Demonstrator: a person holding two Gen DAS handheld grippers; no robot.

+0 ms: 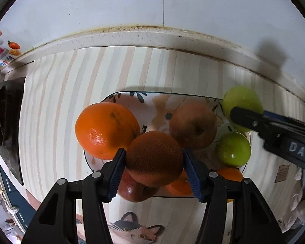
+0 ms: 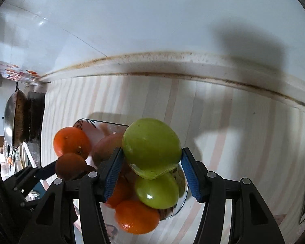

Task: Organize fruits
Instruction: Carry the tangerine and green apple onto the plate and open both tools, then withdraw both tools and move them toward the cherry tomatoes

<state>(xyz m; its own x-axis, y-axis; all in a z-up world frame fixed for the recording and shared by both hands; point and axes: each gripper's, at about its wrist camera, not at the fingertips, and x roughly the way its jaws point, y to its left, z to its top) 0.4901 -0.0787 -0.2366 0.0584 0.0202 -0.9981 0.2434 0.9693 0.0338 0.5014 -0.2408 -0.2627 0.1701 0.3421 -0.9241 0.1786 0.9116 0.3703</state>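
My left gripper [image 1: 154,158] is shut on an orange [image 1: 154,158] and holds it above a square patterned plate [image 1: 132,97]. On the plate lie another orange [image 1: 106,130], a brownish apple [image 1: 193,125], a green apple [image 1: 233,149], a red apple [image 1: 134,191] and more oranges [image 1: 180,186]. My right gripper [image 2: 151,156] is shut on a second green apple [image 2: 151,148] above the plate's right side; it also shows in the left wrist view [image 1: 242,101]. Below it lie a green apple [image 2: 156,191] and an orange [image 2: 137,216].
The plate sits on a striped mat [image 1: 71,101] with a cat picture [image 1: 135,229]. A speckled counter ledge [image 1: 152,38] and white tiled wall run behind. A stove with a wok [image 2: 16,120] stands at the far left.
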